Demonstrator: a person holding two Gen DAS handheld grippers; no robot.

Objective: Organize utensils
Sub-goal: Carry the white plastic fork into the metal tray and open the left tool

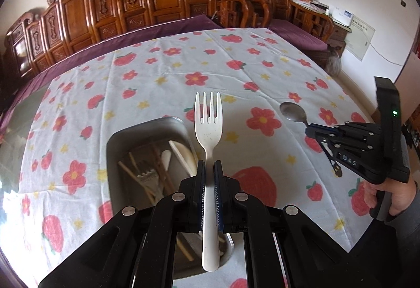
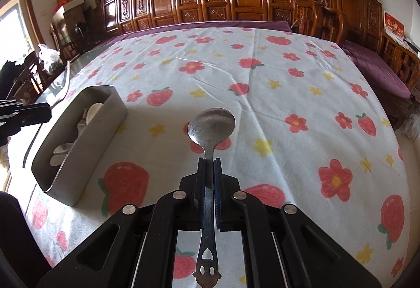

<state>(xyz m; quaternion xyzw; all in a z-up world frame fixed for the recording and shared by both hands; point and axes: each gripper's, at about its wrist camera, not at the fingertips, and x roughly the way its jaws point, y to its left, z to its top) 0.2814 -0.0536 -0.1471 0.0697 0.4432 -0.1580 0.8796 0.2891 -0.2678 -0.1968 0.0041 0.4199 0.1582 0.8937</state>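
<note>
L: left gripper (image 1: 209,169) clamped on white fork (image 1: 208,127), held over grey caddy (image 1: 147,127) | R: right gripper (image 2: 209,165) clamped on steel spoon (image 2: 211,127), above tablecloth (image 2: 288,93), caddy to its left | Plan: I'd centre the fork over a compartment, tilt handle-down, lower inside before releasing; spoon second.

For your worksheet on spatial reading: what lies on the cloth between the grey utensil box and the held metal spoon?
Nothing: bare tablecloth separates box and spoon, clearest in the right wrist view.
</note>
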